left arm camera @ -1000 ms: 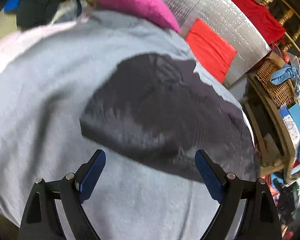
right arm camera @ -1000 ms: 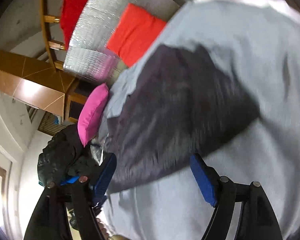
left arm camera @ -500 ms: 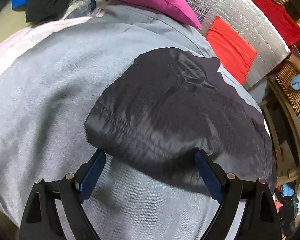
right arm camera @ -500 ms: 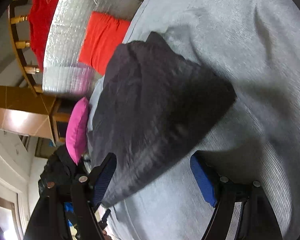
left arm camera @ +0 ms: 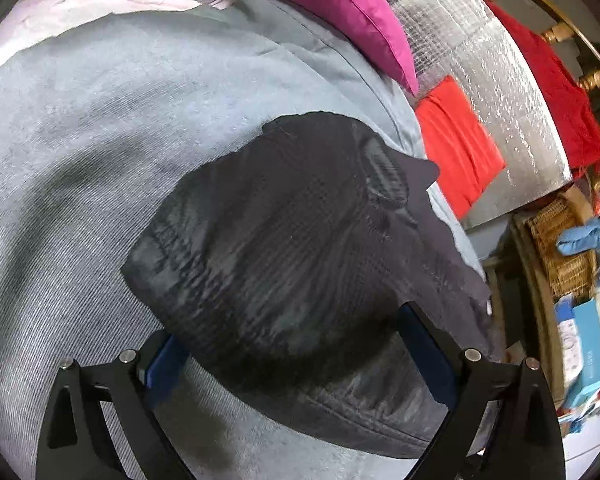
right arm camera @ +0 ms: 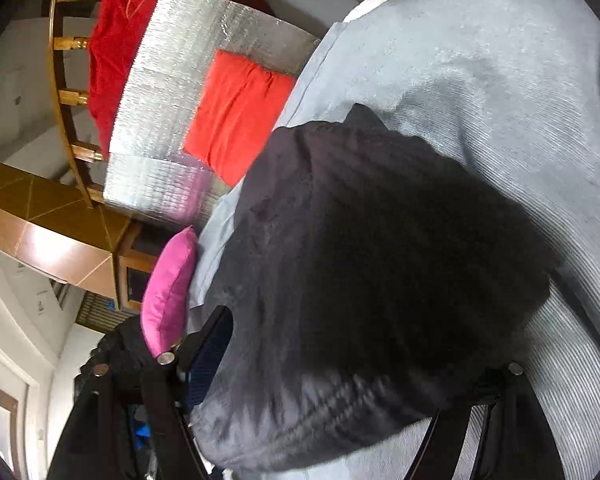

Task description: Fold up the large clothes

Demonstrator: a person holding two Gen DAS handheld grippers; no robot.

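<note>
Left wrist view: black garment (left arm camera: 300, 264) on grey sheet (left arm camera: 80, 140); left gripper (left arm camera: 292, 352) just widened, jaws agape astride its edge; right gripper (right arm camera: 356, 364) likewise spread wide, gripping nothing.

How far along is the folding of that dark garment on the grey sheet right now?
Done: the dark garment already lies bunched in a compact shape on the grey sheet. In hand: nothing gripped yet; the left gripper, whose jaws have just been opening, and the right gripper both straddle its near edge, open. Left: gripping and making the next fold.
</note>
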